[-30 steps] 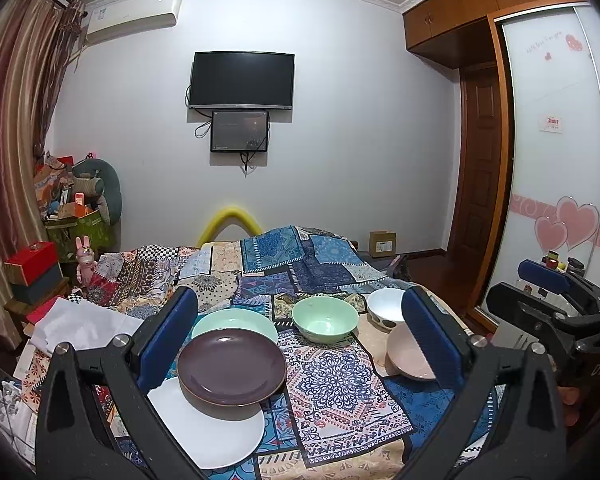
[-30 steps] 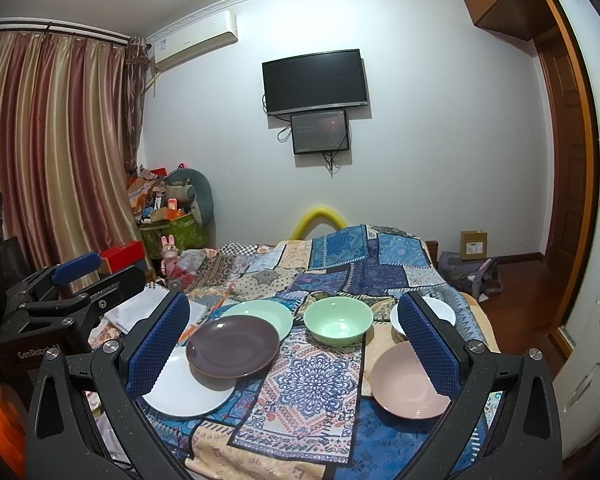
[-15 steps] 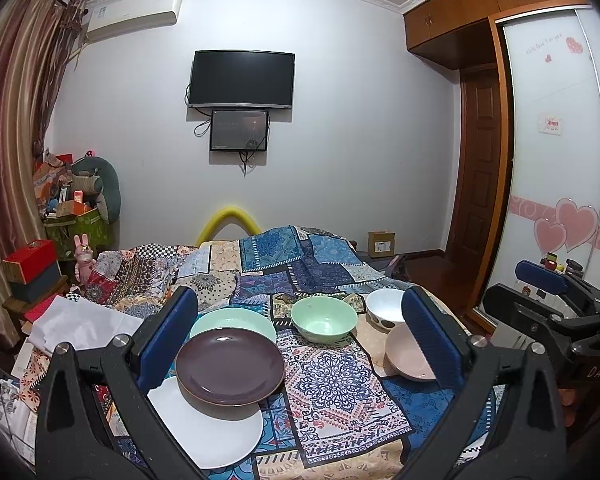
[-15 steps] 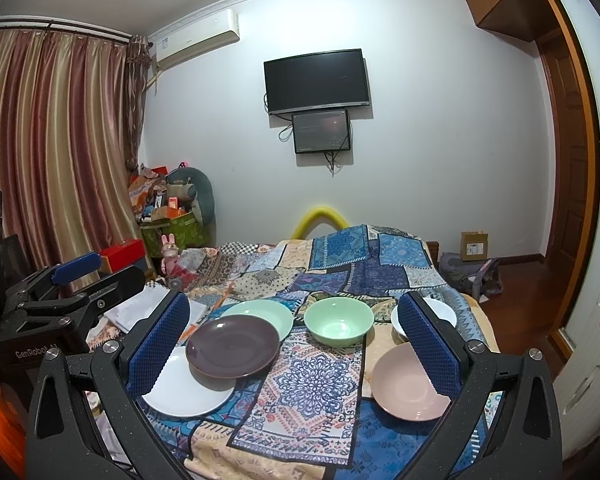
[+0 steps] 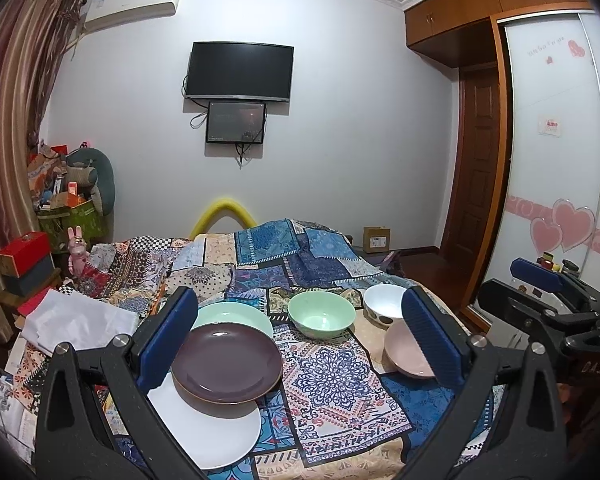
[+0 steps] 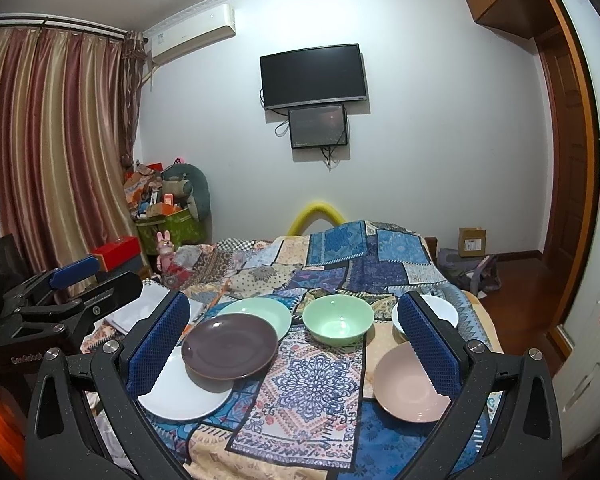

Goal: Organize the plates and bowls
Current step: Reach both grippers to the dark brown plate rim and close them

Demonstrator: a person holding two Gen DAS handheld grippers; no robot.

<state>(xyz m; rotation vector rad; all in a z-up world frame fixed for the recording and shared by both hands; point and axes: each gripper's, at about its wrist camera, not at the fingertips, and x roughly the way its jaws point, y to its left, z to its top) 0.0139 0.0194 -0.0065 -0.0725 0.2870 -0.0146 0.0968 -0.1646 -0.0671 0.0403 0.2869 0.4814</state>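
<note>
On a patchwork cloth lie a dark purple plate (image 5: 226, 362) (image 6: 230, 346), overlapping a white plate (image 5: 208, 428) (image 6: 182, 394) and a mint green plate (image 5: 236, 316) (image 6: 260, 310). A mint green bowl (image 5: 321, 314) (image 6: 337, 319), a white bowl (image 5: 382, 300) (image 6: 444, 308) and a pink bowl (image 5: 404, 354) (image 6: 408, 382) sit to the right. My left gripper (image 5: 296, 338) and my right gripper (image 6: 294, 340) both hang open above the near edge, with nothing between their fingers. Each gripper shows in the other's view: the right gripper (image 5: 540, 292) and the left gripper (image 6: 64, 292).
The cloth covers a bed (image 5: 260, 256) that reaches back to the wall. White folded paper (image 5: 76, 320) lies at the left. Boxes and toys (image 6: 164, 216) pile by the curtain (image 6: 52, 160). A wardrobe and door (image 5: 480, 160) stand at the right.
Both views have shifted only slightly. No dish has moved and both grippers stay open.
</note>
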